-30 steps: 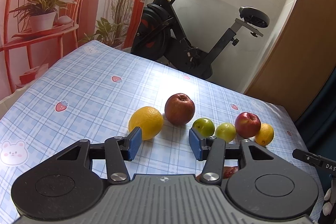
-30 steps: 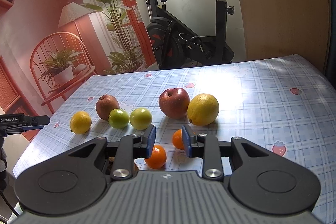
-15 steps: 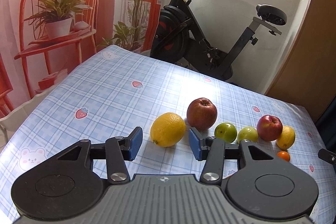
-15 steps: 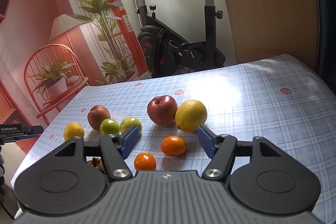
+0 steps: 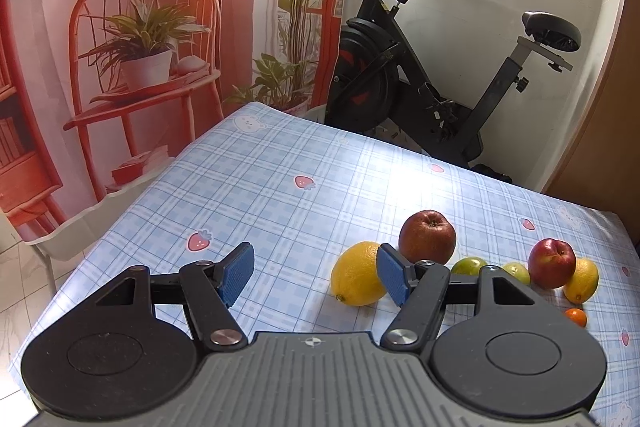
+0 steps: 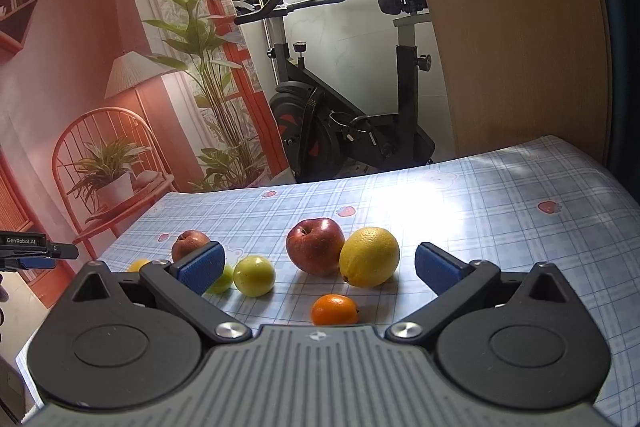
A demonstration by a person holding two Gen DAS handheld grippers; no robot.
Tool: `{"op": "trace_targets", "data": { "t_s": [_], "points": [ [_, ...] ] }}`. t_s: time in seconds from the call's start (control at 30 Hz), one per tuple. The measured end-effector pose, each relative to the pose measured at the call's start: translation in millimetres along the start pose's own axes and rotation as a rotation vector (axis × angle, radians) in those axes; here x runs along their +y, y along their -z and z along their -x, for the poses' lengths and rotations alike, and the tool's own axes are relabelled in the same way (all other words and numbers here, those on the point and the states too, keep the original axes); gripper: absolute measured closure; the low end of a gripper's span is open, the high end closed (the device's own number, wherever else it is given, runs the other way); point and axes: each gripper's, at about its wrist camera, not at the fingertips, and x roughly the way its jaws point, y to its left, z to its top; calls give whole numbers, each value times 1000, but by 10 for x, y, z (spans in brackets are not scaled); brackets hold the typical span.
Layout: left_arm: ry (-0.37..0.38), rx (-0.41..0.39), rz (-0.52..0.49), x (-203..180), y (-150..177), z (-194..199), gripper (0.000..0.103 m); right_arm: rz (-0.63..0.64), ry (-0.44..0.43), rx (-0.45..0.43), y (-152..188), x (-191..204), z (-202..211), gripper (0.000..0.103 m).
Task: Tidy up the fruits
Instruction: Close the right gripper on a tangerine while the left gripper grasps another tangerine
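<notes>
Fruits sit lined along the blue checked surface [image 6: 520,227], and the right tool [image 6: 320,269] has just sprung wide, releasing the small orange mandarin [image 6: 334,309] near the big yellow lemon [image 6: 369,257], while the empty left tool [image 5: 316,273] opens too.

The surface [image 6: 500,211] wears a pale blue check printed with red strawberries and white bears. On it lie a dark red apple [image 6: 315,246], a yellow lemon [image 6: 370,257], a yellow-green fruit [image 6: 254,275] and a small orange mandarin [image 6: 335,309]. The tongs' pads [image 6: 434,267] are blue on black arms.
</notes>
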Motion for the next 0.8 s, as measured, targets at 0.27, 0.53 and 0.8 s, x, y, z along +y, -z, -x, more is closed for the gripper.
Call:
{"op": "trace_targets", "data": {
  "t_s": [0.27,0.53,0.8],
  "points": [
    [21,-40,-26,-4,-127,17,31,5,-22,25,-80,25,-108,0],
    [27,-44,-57,-21,-183,-47,31,61,19,66,-101,97,-192,4],
    [68,-2,-37,-16,-156,-152,30,47,65,131,-74,-42,-320,18]
  ]
}}
